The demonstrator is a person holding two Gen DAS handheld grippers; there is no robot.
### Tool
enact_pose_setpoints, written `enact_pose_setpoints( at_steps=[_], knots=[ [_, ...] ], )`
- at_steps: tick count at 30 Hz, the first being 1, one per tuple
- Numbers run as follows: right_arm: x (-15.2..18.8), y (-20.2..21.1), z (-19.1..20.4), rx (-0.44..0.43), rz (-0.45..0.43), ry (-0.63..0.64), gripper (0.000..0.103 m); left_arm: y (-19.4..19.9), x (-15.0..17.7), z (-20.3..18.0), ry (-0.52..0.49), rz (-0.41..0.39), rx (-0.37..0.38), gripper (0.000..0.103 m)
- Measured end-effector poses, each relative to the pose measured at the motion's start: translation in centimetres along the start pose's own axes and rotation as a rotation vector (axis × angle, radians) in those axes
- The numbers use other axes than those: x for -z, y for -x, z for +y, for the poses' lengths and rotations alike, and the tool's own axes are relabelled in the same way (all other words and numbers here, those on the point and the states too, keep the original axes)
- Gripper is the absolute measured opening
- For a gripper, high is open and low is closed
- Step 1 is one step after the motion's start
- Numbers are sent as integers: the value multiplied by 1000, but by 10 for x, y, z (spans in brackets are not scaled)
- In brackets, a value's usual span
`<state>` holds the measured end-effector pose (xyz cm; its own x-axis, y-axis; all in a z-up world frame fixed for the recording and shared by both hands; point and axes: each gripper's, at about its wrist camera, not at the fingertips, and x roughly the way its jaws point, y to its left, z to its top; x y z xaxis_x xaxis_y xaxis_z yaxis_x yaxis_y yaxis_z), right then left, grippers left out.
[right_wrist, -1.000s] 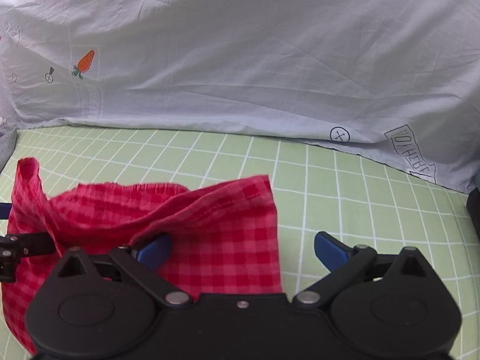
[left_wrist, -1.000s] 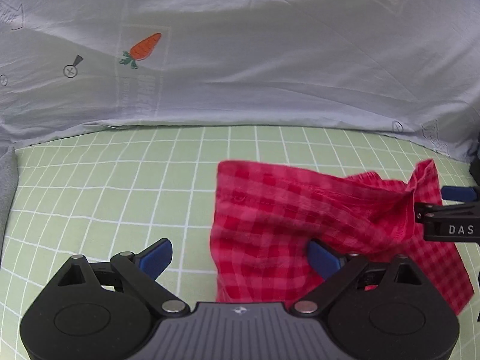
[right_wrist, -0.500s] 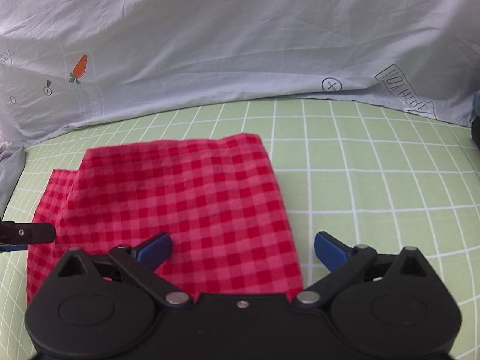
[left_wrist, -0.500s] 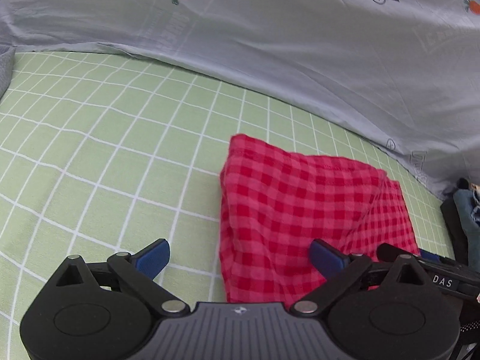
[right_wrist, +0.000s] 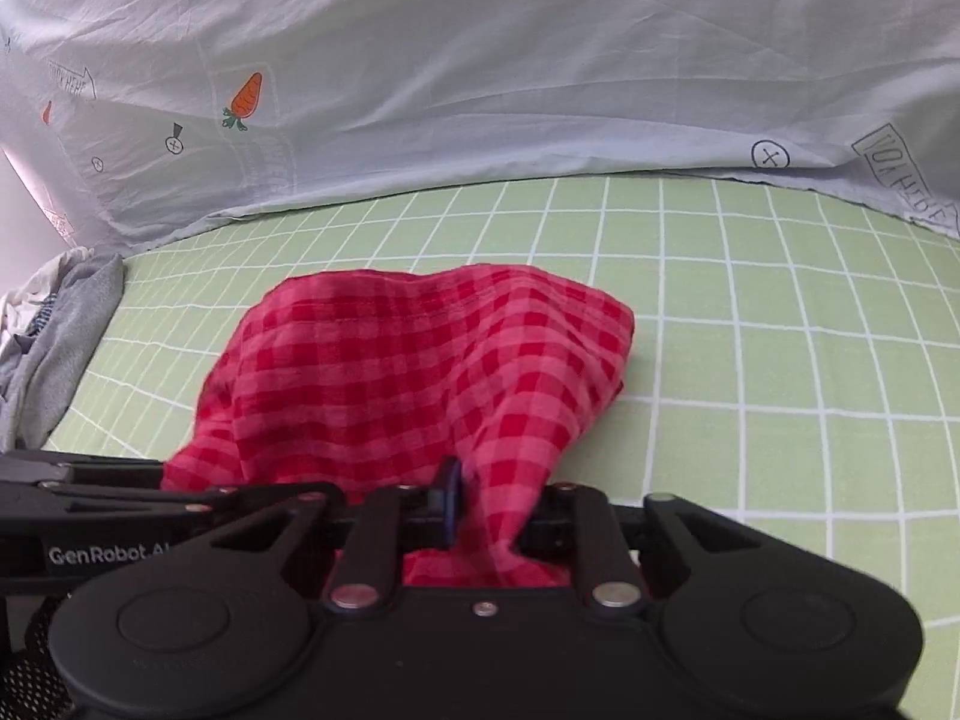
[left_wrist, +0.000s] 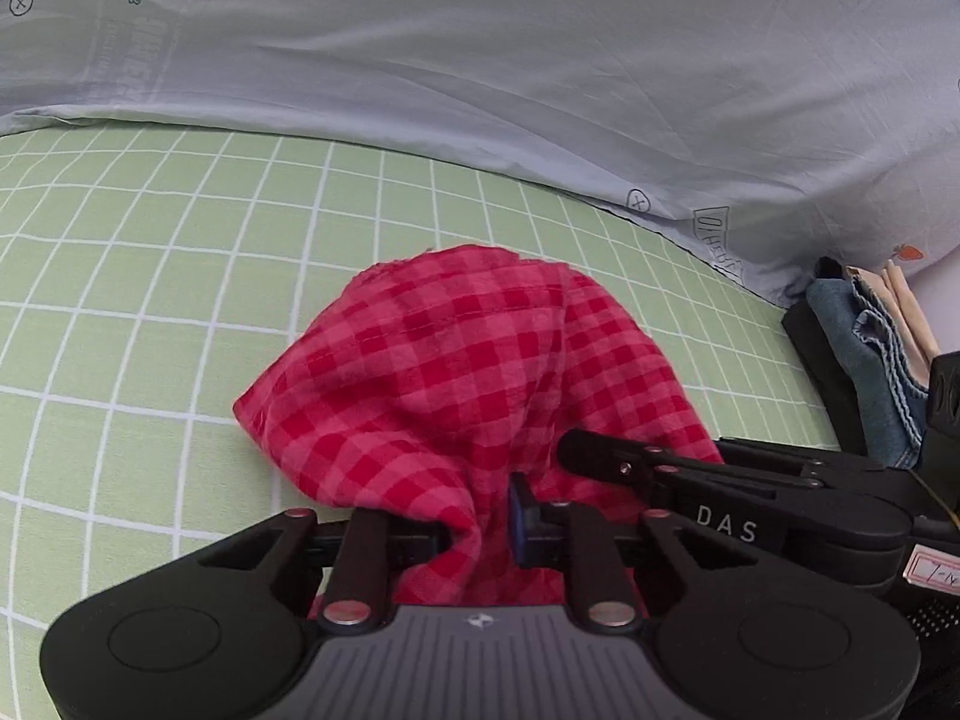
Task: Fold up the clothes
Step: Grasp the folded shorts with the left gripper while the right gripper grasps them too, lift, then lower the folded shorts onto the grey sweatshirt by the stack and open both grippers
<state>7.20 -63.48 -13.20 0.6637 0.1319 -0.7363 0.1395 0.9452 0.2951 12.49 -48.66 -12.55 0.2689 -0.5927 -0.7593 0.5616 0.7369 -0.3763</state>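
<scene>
A red checked garment (left_wrist: 456,372) lies bunched on the green grid mat (left_wrist: 150,300); it also shows in the right wrist view (right_wrist: 408,360). My left gripper (left_wrist: 480,528) is shut on the garment's near edge. My right gripper (right_wrist: 486,516) is shut on the same edge, close beside the left one. The right gripper's fingers (left_wrist: 690,468) reach in from the right in the left wrist view. The near edge is lifted and the far part rests on the mat.
A pale blue sheet with carrot prints (right_wrist: 480,60) rises behind the mat. A grey and white clothes pile (right_wrist: 48,324) lies at the mat's left edge. Folded blue denim (left_wrist: 864,348) sits on a black stand at the right.
The garment lay flat and both grippers were open. Now both have shut on its near edge, side by side, and the cloth is bunched and lifted.
</scene>
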Motion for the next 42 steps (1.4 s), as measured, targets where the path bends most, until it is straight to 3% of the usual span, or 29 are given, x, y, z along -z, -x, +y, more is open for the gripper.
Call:
enact_pose_setpoints(
  at_steps=[2, 7, 15, 19, 24, 27, 31, 34, 37, 39, 42],
  knots=[
    [7, 19, 0, -19, -24, 4, 11, 4, 5, -17, -20, 10, 36, 18],
    [30, 89, -21, 61, -92, -12, 10, 7, 18, -85, -99, 42, 162, 17],
    [77, 226, -111, 296, -195, -157, 10, -3, 39, -221, -227, 97, 400, 17],
    [97, 296, -162, 443, -230, -182, 10, -5, 60, -309, -365, 85, 534, 17],
    [117, 347, -223, 600, -239, -196, 10, -24, 87, -385, -424, 77, 581, 18],
    [131, 343, -254, 664, -214, -242, 12, -39, 103, -412, -445, 81, 533, 22],
    [152, 322, -289, 737, -169, -316, 19, -55, 108, -399, -432, 108, 454, 32],
    [164, 305, -300, 781, -160, -363, 46, -66, 113, -389, -421, 128, 394, 38],
    [169, 298, -304, 820, -177, -409, 57, -70, 116, -380, -419, 141, 361, 39],
    [168, 299, -303, 857, -191, -430, 80, -66, 115, -376, -425, 149, 361, 41],
    [167, 301, -295, 873, -201, -430, 84, -59, 110, -372, -428, 157, 379, 47]
  ],
)
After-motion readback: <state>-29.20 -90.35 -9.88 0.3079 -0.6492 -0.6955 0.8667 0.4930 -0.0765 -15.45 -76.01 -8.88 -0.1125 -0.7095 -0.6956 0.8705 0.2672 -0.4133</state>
